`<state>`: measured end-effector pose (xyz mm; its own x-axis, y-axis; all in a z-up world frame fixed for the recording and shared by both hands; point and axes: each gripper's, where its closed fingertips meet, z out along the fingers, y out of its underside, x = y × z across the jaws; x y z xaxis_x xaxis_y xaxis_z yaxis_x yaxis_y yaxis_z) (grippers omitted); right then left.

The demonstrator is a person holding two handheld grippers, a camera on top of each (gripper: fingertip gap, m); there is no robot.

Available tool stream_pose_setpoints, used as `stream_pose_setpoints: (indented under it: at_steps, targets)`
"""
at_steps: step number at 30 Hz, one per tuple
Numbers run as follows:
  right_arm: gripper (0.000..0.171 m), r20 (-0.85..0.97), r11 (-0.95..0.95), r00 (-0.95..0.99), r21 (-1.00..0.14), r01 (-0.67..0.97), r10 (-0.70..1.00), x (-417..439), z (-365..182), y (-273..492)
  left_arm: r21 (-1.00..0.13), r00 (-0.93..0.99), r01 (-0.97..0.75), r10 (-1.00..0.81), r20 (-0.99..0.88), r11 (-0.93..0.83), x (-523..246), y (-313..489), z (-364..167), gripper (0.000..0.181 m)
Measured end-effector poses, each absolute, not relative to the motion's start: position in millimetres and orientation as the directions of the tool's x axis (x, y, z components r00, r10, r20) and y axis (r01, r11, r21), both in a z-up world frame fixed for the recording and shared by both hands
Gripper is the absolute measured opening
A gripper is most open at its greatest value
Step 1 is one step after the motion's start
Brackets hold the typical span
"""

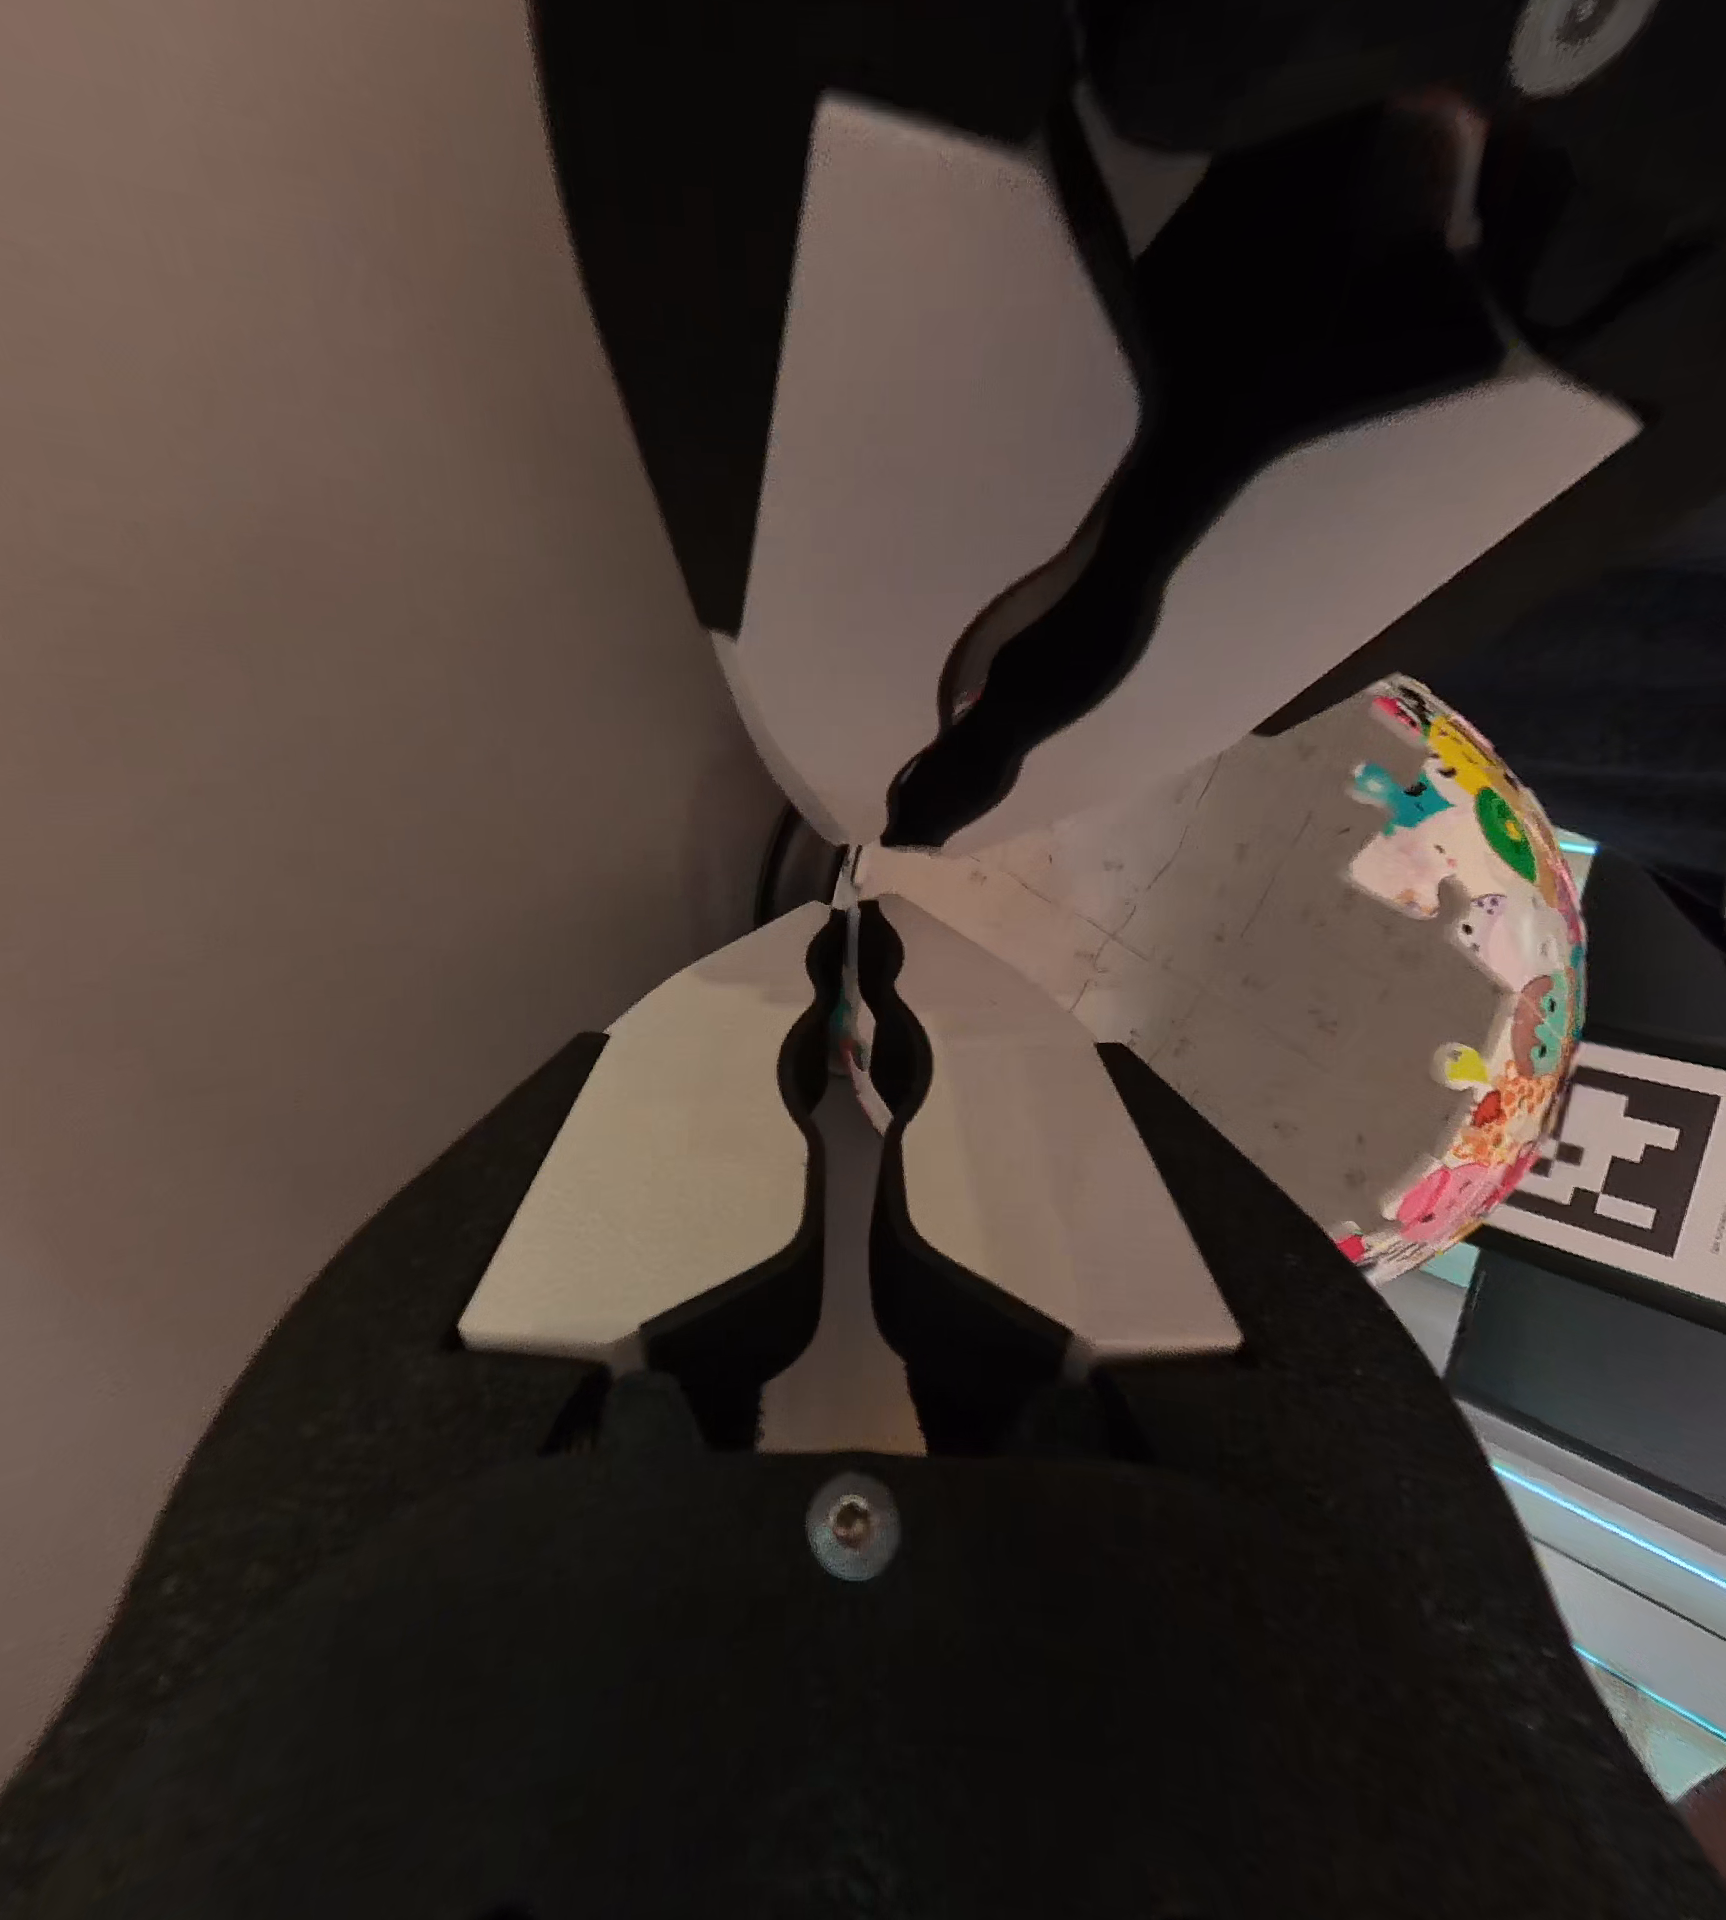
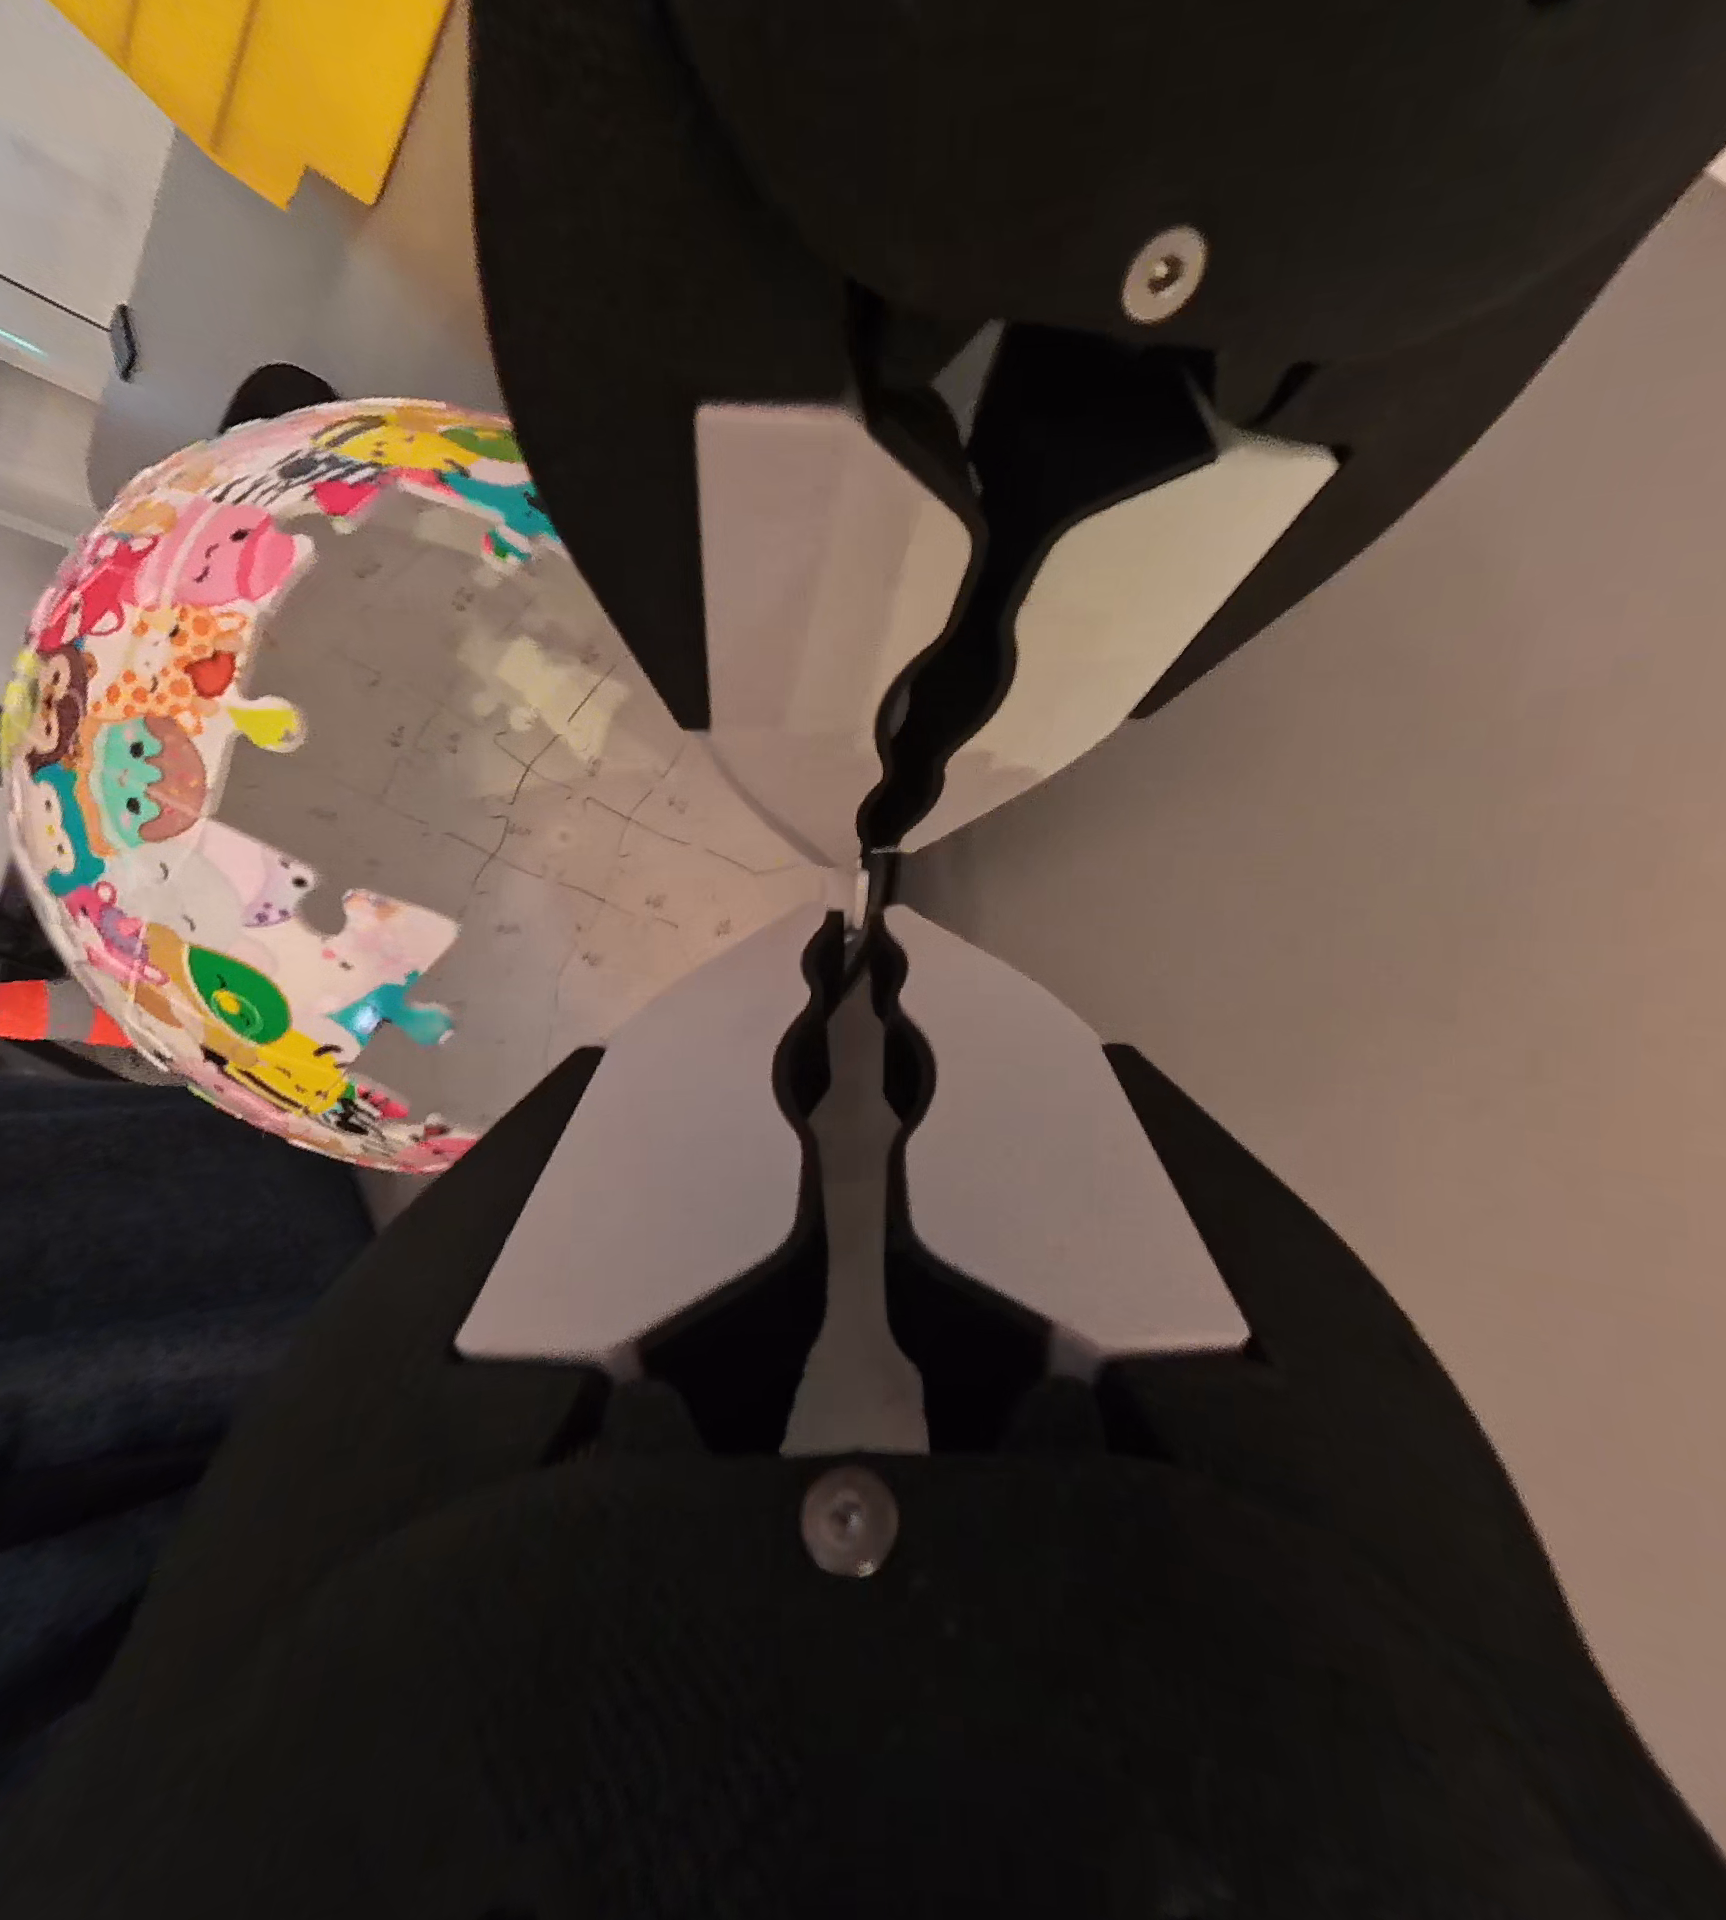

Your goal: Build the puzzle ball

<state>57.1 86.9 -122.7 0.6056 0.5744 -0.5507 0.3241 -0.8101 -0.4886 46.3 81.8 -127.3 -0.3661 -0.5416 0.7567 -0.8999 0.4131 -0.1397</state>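
White-padded left gripper [image 1: 851,914] and right gripper [image 2: 854,914], both nipped tight, meet tip-to-tip at puzzle ball [image 2: 246,779] rim, probably sharing one piece; press gently, seat tabs squarely.

Left gripper [image 1: 851,914]: matte black textured body w/ a silver hex screw [image 1: 851,1525] at 6 o'clock, white wedge fingers [image 1: 651,1195] edged by wavy black pads. Right gripper [image 2: 854,920]: same build, black shell, white fingers [image 2: 630,1216], grey screw [image 2: 846,1519] at 6 o'clock. In left wrist view, a white tag [image 1: 1659,1195] w/ black square marker sits at 3 o'clock.
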Motion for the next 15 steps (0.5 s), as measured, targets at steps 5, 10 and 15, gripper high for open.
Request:
stream_pose_setpoints:
  at_steps: [5, 10, 15]
  targets:
    - [0.012, -0.591, -0.803, 0.551, -0.500, 0.323, 0.590, 58, -114, 84, -0.158, -0.373, -0.902, -0.540, 0.754, 0.402, 46, 81, -128, 0.002]
    - [0.008, -0.553, -0.742, 0.503, -0.571, 0.352, 0.664, 67, -99, 82, -0.164, -0.369, -0.906, -0.538, 0.758, 0.390, 47, 82, -128, 0.002]
    - [0.005, -0.540, -0.732, 0.526, -0.623, 0.275, 0.657, 91, -87, 94, -0.179, -0.375, -0.909, -0.551, 0.746, 0.377, 49, 84, -128, 0.002]
